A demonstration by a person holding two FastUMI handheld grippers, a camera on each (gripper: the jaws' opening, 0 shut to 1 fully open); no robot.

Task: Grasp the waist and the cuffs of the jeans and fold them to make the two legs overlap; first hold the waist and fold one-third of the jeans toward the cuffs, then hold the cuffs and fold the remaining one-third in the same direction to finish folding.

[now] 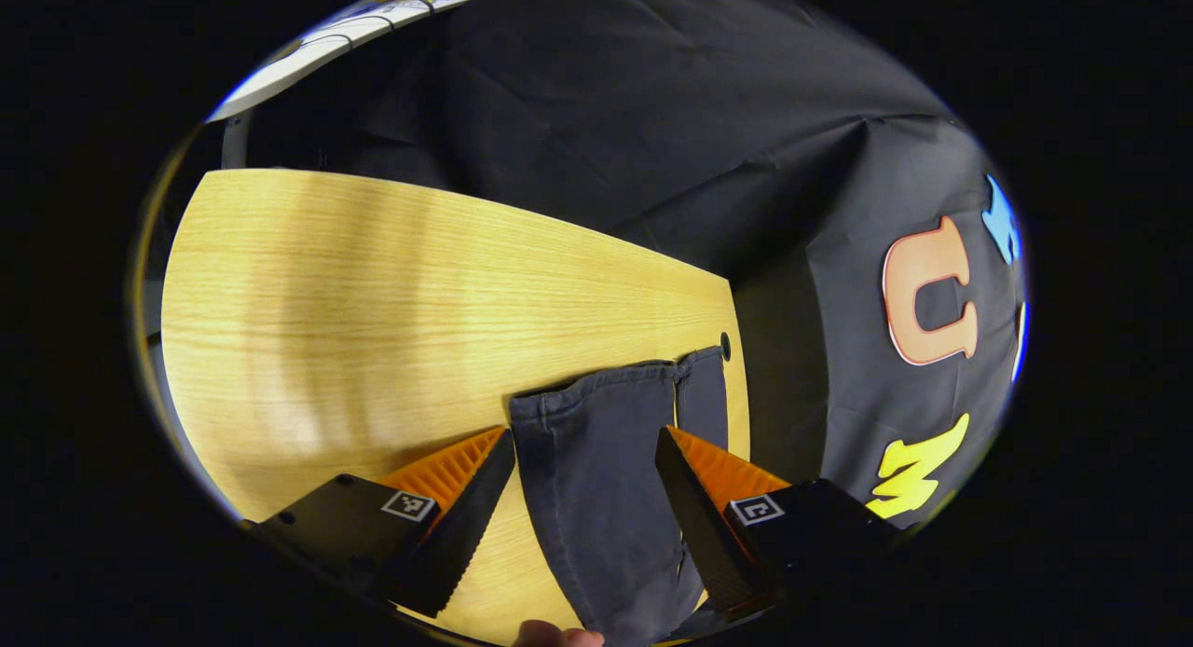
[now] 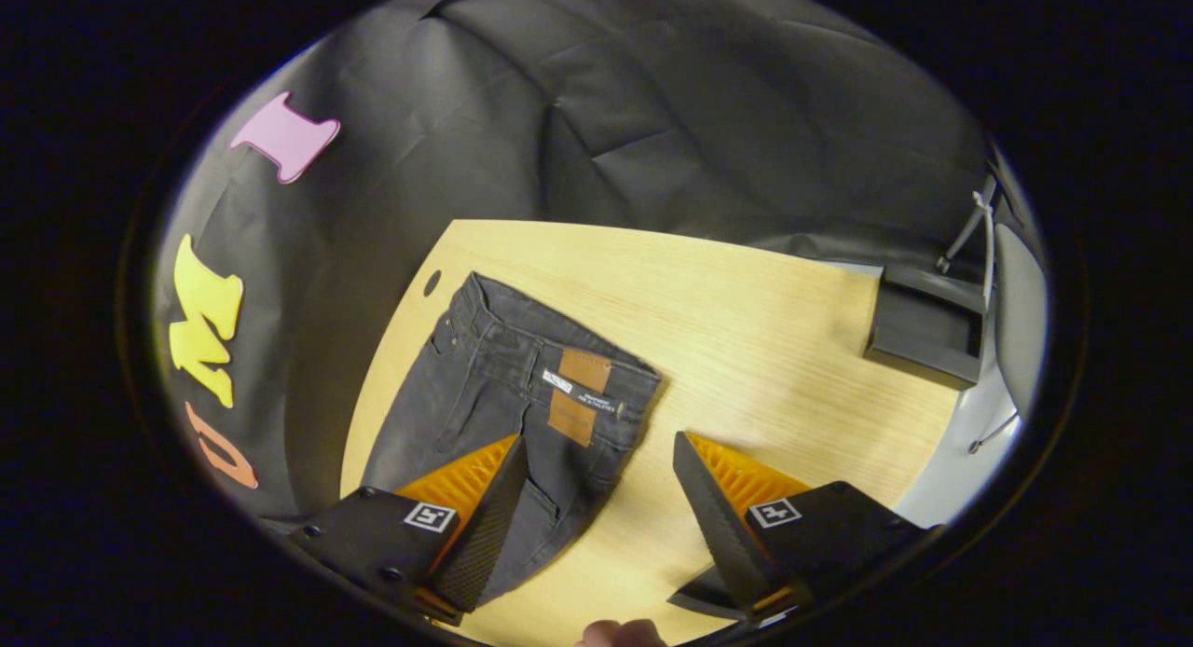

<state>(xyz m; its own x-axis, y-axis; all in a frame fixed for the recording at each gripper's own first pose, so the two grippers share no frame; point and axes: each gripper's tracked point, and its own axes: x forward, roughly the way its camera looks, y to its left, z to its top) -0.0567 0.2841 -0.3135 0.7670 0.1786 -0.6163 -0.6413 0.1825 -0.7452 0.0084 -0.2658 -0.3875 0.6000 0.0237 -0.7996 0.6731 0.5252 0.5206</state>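
We see the jeans [image 2: 522, 395] flat on the counter [image 2: 746, 330], long axis from waist [image 2: 559, 358] to cuffs [image 1: 615, 386], and our left claw [image 1: 585, 461] and right claw [image 2: 601, 470] spread apart above them.

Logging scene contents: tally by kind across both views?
Jeans: 1
Grippers: 2, left gripper, right gripper, both open above the jeans
Wooden table: 1
Dark box by the table's far end: 1
Total: 5

Small white label [image 2: 582, 392] on jeans [image 2: 494, 386] waistband, print too small to read
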